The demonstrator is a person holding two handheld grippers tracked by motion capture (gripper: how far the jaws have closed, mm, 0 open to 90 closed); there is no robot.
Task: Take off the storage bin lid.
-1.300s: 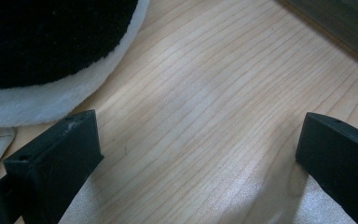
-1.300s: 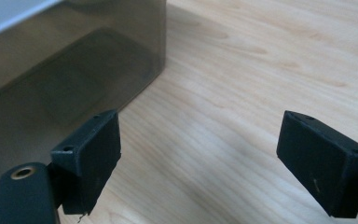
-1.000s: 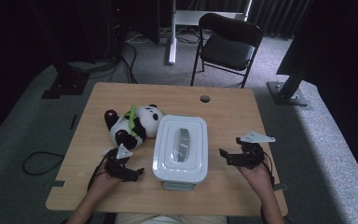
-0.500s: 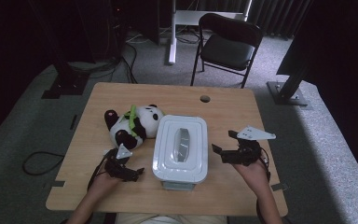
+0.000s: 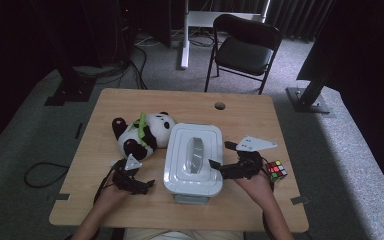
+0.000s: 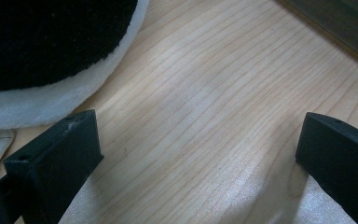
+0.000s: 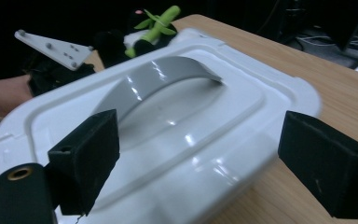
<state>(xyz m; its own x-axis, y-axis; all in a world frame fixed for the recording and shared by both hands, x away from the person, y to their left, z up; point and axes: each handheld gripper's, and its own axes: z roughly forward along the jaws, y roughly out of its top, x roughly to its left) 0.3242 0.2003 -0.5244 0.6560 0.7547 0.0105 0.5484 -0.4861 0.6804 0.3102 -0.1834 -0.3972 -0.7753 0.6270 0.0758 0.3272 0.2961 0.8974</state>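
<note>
A light wooden table (image 5: 190, 107) with rounded corners is set on grey carpet (image 5: 330, 150). A round hole (image 5: 220, 106) is cut near its far edge. Beyond the far edge a black folding chair (image 5: 242, 50) is placed, and beside it the white leg of a desk (image 5: 184, 35). Black cables (image 5: 40, 170) are laid on the carpet off the left edge. Dark curtains (image 5: 300, 15) are hung behind. Light is cast on the carpet at the right.
</note>
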